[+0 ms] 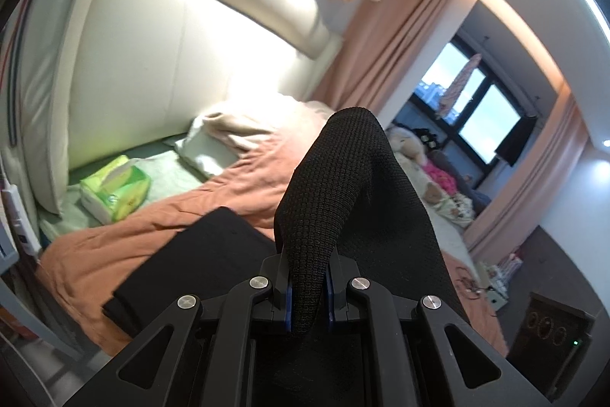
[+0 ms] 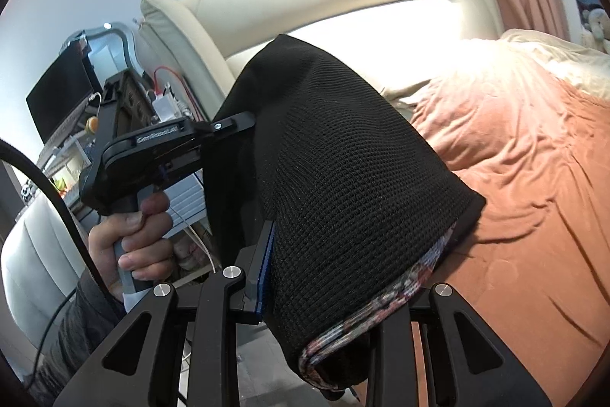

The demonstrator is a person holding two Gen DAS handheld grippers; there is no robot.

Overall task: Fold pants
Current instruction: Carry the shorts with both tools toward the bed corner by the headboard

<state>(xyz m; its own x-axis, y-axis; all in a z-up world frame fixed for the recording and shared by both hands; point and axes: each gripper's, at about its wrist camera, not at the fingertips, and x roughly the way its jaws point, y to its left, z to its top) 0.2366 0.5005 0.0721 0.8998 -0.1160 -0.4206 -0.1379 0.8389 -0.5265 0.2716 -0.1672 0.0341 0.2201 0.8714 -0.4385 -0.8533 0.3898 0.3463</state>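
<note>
While both are raised, left gripper (image 1: pixel 308 296) and right gripper (image 2: pixel 328 277) clamp black pants (image 2: pixel 343 159) (knit).

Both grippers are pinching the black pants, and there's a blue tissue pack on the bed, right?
Not quite: the tissue pack is green, not blue, as the left wrist view shows. The rest holds: the left gripper and right gripper both pinch the black pants.

One marking is partly legible: raised lettering resembling "GenRobot.AI" on the black body of the left gripper (image 2: pixel 232 123), seen from the right wrist view. Tissue pack (image 1: pixel 114 191) print is unreadable.
</note>
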